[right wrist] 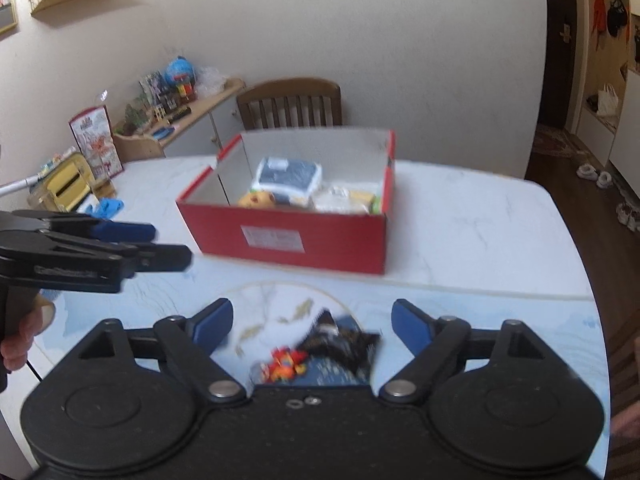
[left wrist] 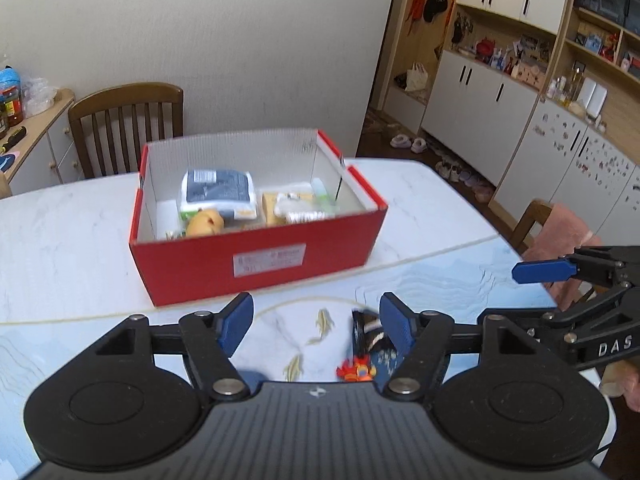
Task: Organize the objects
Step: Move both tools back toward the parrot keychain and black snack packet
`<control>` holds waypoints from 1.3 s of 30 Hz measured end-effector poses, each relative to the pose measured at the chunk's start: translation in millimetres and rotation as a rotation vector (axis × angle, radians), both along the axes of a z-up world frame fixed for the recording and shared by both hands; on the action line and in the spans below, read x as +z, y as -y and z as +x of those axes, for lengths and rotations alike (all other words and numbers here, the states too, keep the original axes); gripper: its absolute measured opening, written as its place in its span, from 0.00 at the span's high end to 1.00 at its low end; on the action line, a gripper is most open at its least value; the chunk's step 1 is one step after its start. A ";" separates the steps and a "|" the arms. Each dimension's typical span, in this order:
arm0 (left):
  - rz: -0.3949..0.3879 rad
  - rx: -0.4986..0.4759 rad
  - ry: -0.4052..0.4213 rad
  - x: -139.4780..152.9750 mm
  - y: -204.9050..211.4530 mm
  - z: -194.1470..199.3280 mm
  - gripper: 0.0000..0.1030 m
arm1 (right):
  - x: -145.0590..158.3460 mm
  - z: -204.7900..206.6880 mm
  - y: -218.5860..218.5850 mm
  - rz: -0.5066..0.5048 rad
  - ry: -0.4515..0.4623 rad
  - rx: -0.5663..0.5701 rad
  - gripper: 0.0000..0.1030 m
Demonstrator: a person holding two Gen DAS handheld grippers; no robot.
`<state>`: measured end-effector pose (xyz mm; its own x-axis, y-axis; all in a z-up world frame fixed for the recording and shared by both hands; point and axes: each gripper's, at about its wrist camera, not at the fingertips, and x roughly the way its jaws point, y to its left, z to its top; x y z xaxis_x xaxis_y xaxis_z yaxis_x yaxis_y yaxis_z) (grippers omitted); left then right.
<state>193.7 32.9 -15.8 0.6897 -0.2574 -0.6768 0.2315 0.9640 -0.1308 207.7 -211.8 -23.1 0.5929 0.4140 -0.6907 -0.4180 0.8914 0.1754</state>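
Box: one red box [left wrist: 256, 258], centre of frame, holding a blue packet [left wrist: 218, 192] and other blurred packs
Snack bag: one dark bag [right wrist: 344, 346] with a small red toy [right wrist: 286, 362], bottom centre on the mat [left wrist: 420, 280]
Left gripper [left wrist: 316, 324]: spread, holding nothing
Right gripper [right wrist: 312, 326]: spread over the bag
Table [left wrist: 60, 232]: white marble
Chair [left wrist: 128, 128]: one behind the box, upper left
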 end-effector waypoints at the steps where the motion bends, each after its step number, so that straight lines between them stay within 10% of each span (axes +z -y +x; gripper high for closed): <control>1: 0.003 -0.002 -0.010 -4.6 1.7 -1.3 0.32 | -4.7 -1.4 2.9 -0.006 -0.010 -0.005 0.16; 26: -0.051 -0.048 -0.216 -119.6 27.2 -5.6 0.09 | -95.2 31.5 16.2 -0.104 -0.148 -0.060 0.08; 39: -0.007 -0.050 -0.130 -136.3 37.8 3.6 0.04 | -123.7 54.3 -1.7 -0.123 -0.205 -0.045 0.08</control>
